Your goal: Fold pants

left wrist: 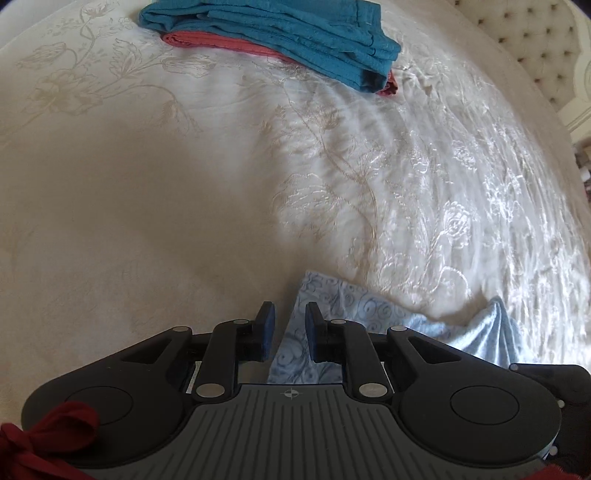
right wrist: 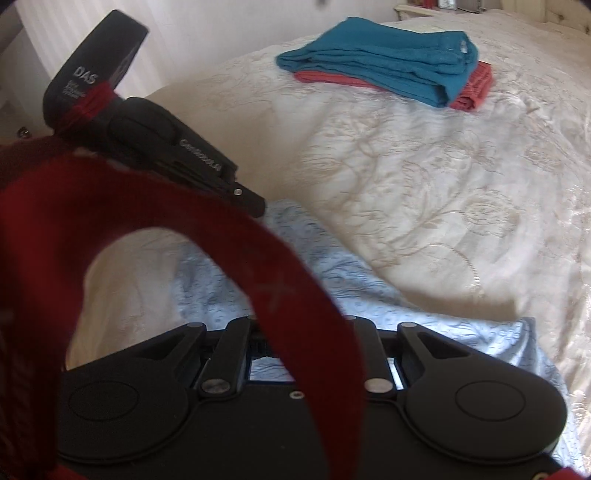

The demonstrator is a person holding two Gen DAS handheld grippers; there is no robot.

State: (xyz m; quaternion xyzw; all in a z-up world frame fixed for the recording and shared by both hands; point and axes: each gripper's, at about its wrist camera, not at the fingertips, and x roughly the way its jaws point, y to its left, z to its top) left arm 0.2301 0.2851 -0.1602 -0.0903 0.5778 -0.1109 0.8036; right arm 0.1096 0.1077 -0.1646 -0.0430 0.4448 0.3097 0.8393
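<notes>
Light blue patterned pants (left wrist: 354, 314) lie on the cream bedspread, partly under both grippers; they also show in the right wrist view (right wrist: 332, 280). My left gripper (left wrist: 290, 325) is open, its blue pads either side of a raised edge of the pants without closing on it. In the right wrist view the left gripper (right wrist: 255, 203) sits at the pants' far corner. My right gripper's fingertips are hidden behind a red strap (right wrist: 288, 288), so its state cannot be read.
A folded teal garment (left wrist: 295, 33) lies on a folded red one (left wrist: 229, 44) at the far side of the bed; the stack also shows in the right wrist view (right wrist: 388, 66). A tufted headboard (left wrist: 535, 40) is at the right.
</notes>
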